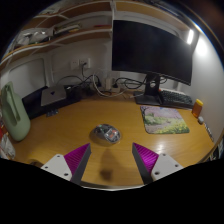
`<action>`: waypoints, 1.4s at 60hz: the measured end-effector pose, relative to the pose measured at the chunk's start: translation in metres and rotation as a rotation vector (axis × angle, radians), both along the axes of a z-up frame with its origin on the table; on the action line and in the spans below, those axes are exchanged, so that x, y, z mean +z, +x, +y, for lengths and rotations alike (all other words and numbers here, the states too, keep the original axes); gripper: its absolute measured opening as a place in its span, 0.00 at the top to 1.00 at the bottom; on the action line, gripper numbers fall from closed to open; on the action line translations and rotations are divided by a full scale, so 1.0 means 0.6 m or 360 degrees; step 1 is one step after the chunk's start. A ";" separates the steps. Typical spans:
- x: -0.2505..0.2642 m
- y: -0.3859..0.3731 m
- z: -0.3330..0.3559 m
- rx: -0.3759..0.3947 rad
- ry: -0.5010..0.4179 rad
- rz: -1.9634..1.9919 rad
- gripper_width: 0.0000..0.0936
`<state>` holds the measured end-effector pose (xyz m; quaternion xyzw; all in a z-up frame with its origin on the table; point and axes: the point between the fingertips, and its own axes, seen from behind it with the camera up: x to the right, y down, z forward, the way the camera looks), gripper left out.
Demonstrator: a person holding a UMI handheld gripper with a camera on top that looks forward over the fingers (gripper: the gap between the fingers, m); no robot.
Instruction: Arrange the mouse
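A small silver-grey mouse (pixel 106 133) lies on the wooden desk (pixel 70 125), just ahead of my fingers and a little left of the gap's middle line. A colourful mouse mat (pixel 164 121) lies to the right on the desk, beyond the right finger. My gripper (pixel 112 162) is open and empty, held above the desk's near part; its magenta pads (pixel 76 159) stand wide apart. Nothing is between the fingers.
A dark monitor (pixel 152 50) on a stand (pixel 153 92) is at the back right. A green object (pixel 14 113) stands at the left edge. A dark box (pixel 54 96) and cables sit at the back left. Shelves (pixel 60 25) hang above. An orange item (pixel 198 107) is far right.
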<state>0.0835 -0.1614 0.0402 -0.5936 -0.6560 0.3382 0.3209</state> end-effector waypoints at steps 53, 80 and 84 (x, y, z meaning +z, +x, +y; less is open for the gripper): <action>-0.092 -0.229 0.007 -0.0001 -0.0027 -0.0089 0.10; 0.039 -0.266 0.057 -0.0014 -0.0109 -0.0007 0.57; 0.083 -0.299 0.112 -0.0090 -0.0137 0.0029 0.57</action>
